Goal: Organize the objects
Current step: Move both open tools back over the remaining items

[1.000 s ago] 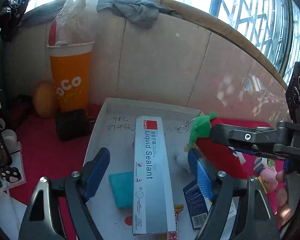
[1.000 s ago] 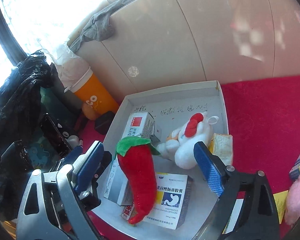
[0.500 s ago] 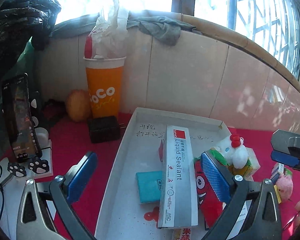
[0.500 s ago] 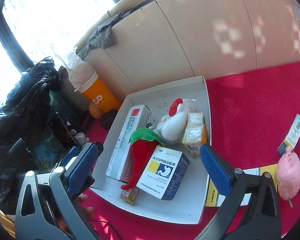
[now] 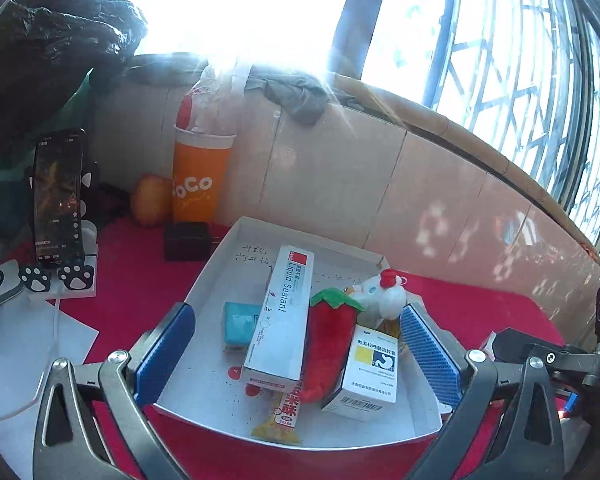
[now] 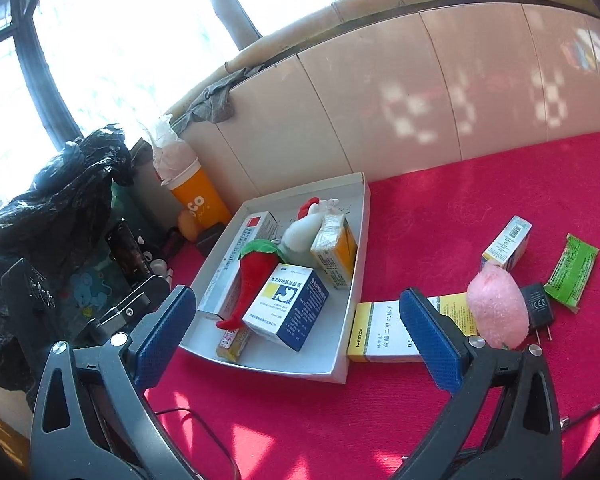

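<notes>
A white tray (image 5: pixel 204 276) (image 6: pixel 360 240) lies on the red cloth. It holds a Liquid Sealant box (image 5: pixel 282 316), a red chili plush (image 5: pixel 328 344) (image 6: pixel 252 280), a white chicken plush (image 5: pixel 380 298), a blue-and-white medicine box (image 5: pixel 370 368) (image 6: pixel 286 304), a teal box (image 5: pixel 240 320), a yellow snack bar (image 5: pixel 284 416) and an orange box (image 6: pixel 334 252). My left gripper (image 5: pixel 296 312) hangs open and empty at the tray's near edge. My right gripper (image 6: pixel 296 296) is open and empty, back from the tray. Right of the tray lie a Merck box (image 6: pixel 384 332), a pink fuzzy toy (image 6: pixel 496 308), a black charger (image 6: pixel 538 306), a green packet (image 6: pixel 572 272) and a small box (image 6: pixel 508 242).
An orange cup (image 5: pixel 200 184), an orange fruit (image 5: pixel 150 200) and a black adapter (image 5: pixel 186 240) stand by the tiled wall (image 6: pixel 420 100). A phone on a stand (image 5: pixel 58 196) and white paper (image 5: pixel 20 340) are at the left, under a black bag (image 6: pixel 52 208).
Both grippers have drawn back and up from the tray, so the whole tray shows. The chili plush now lies between the sealant box and the medicine box.
</notes>
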`<state>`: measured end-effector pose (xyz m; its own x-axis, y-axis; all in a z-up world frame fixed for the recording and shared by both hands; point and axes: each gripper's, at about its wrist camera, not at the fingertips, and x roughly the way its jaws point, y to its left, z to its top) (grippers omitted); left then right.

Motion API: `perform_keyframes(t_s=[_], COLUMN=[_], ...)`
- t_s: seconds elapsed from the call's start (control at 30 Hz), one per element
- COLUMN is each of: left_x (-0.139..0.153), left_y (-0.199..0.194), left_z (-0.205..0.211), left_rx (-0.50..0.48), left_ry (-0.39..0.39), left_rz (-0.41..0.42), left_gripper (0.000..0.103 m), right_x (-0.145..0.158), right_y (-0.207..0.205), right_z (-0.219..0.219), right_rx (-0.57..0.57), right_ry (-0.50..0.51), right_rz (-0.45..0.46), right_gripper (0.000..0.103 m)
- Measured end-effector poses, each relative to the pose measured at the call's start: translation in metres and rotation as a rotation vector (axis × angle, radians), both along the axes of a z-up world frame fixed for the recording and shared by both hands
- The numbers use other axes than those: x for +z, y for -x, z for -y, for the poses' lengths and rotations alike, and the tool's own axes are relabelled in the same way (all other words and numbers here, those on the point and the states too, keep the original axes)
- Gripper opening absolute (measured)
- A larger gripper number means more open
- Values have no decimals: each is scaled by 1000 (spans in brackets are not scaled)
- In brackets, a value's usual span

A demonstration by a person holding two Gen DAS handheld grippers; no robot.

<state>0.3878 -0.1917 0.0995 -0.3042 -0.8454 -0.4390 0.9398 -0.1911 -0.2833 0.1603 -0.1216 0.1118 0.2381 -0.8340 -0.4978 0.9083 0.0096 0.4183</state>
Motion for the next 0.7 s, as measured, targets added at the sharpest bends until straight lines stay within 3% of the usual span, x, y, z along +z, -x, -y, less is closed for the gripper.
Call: perform_keyframes(t_s=[0.17,0.4,0.5,0.6,0.7], left_x=[-3,-13,-15,-14,-17], left_y=[6,37,52,61,67], left_z=[-12,-32,-35,-44,-60], left_rx=[-54,-80,-107,-131,-157], left_ry=[-49,-78,-125,-141,-150], left_rz=[-87,46,84,87,51], left_gripper=[103,103,103,103,103], right_x=[10,12,9,1,-7], right_y=[20,72,98,120,140], right_z=[-33,-79,-104,-125,-138], right_rx=[-82,-220,-307,-355,-409], right_ry=[74,97,96,69,28], right_rz=[-105,-97,-58,-30,-66], right_gripper=[103,103,103,103,103])
